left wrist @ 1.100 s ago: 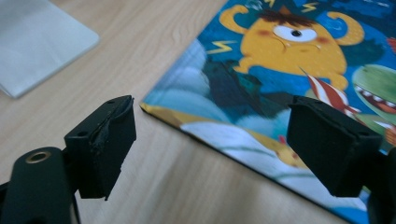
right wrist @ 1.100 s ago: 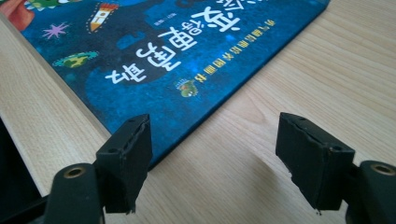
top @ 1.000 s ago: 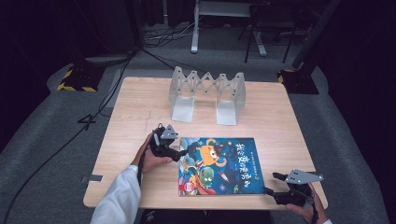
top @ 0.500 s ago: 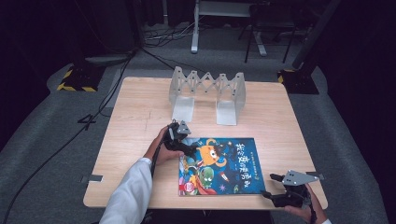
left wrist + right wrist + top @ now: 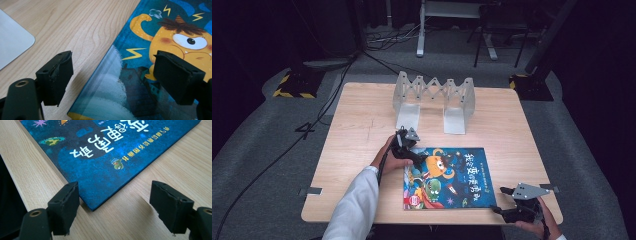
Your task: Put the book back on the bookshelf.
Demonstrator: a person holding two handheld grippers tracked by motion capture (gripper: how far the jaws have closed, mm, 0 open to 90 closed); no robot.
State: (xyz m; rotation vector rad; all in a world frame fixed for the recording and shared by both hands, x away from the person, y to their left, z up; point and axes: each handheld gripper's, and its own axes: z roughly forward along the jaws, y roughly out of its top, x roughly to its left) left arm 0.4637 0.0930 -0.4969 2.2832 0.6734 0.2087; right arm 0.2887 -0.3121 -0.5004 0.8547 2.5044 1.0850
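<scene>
A blue picture book (image 5: 449, 177) lies flat on the wooden table (image 5: 357, 130), its cover up, showing an orange one-eyed monster and white characters. The left gripper (image 5: 418, 159) sits at the book's upper left corner, held by the person's left hand (image 5: 391, 159), whose white sleeve (image 5: 354, 205) comes up from the near edge. In the left gripper view its jaws stand spread wide: the book's left edge (image 5: 100, 75) runs up between them, one jaw over bare wood beside the book and the other over the cover near the monster's face; neither pad presses on the book. A pale grey base plate (image 5: 12, 42) of the folding rack lies on the wood ahead of that gripper and to its side. The right gripper (image 5: 498, 200) rests at the near right corner of the table, just beside the book's lower right corner, with the right hand (image 5: 539, 225) behind it and the grey three-cornered plate on top. Its jaws have just been opening and now stand far apart; in the right gripper view the book's corner (image 5: 93, 206) points in between them, close to one jaw, with nothing clamped. Beyond the book, well away from both grippers, stands the grey accordion-style rack (image 5: 434, 97) on its two flat feet.
</scene>
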